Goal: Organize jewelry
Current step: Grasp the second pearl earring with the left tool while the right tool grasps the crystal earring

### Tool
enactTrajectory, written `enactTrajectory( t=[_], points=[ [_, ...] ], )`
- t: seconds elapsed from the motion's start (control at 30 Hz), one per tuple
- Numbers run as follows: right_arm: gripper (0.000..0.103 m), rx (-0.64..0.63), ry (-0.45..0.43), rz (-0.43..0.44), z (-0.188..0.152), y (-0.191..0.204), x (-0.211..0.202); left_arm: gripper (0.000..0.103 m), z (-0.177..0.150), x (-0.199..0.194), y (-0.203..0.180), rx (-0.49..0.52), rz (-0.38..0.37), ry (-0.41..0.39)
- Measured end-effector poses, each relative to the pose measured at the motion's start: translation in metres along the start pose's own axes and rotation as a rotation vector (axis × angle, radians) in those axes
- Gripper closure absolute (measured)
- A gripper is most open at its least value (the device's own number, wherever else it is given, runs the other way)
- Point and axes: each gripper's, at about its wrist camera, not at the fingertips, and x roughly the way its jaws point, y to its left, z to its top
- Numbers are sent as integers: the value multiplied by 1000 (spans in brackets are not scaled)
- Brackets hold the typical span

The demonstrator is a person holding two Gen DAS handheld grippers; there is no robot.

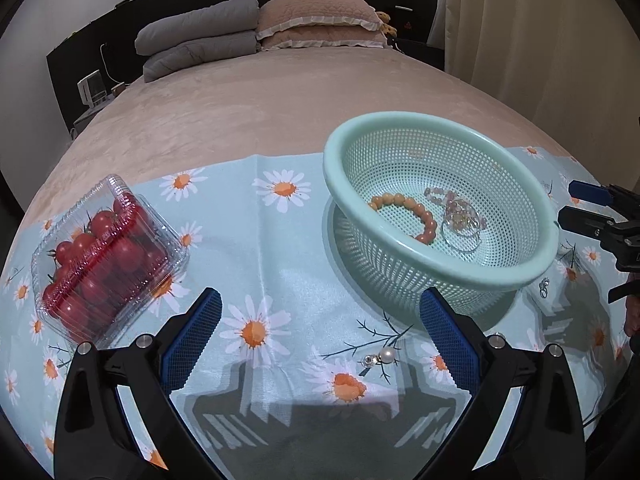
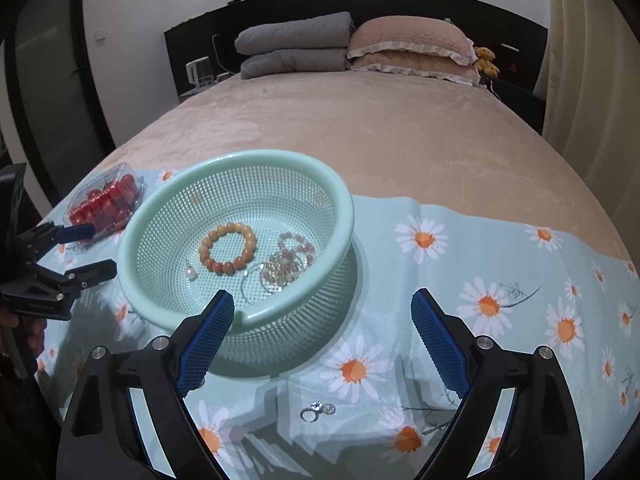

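Your left tongs (image 1: 320,322) stand wide with nothing between the pads, and the pearl earring (image 1: 380,357) lies on the daisy cloth (image 1: 256,216) low in that frame, between the fingers. Your right tongs (image 2: 322,326) are wide too, empty, with the ring (image 2: 316,411) on the cloth near the bottom centre. The mint basket (image 2: 160,216) at centre left holds an orange bead bracelet (image 2: 228,249), pinkish bead bracelets (image 2: 290,260) and a pearl drop (image 2: 191,273). The tomato box (image 1: 106,256) sits at left.
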Motion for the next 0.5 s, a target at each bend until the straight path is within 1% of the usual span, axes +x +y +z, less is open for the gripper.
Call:
enactTrajectory(
  t=[0.13, 0.27, 0.33, 0.43, 0.5],
  points=[
    [17, 51, -21, 31, -15, -6, -1, 6, -13, 11, -12, 25, -25, 26],
    [17, 60, -19, 18, -30, -9, 0, 6, -26, 18, -21, 44, -45, 40],
    [17, 67, 1, 28, -36, -9, 5, 6, -30, 22, -24, 48, -44, 43],
    [17, 66, 46, 20, -50, -6, 18, 6, -36, 30, -25, 44, -58, 57],
    [17, 61, 82, 17, -63, -1, 30, 7, -41, 39, -25, 33, -70, 82]
  ],
)
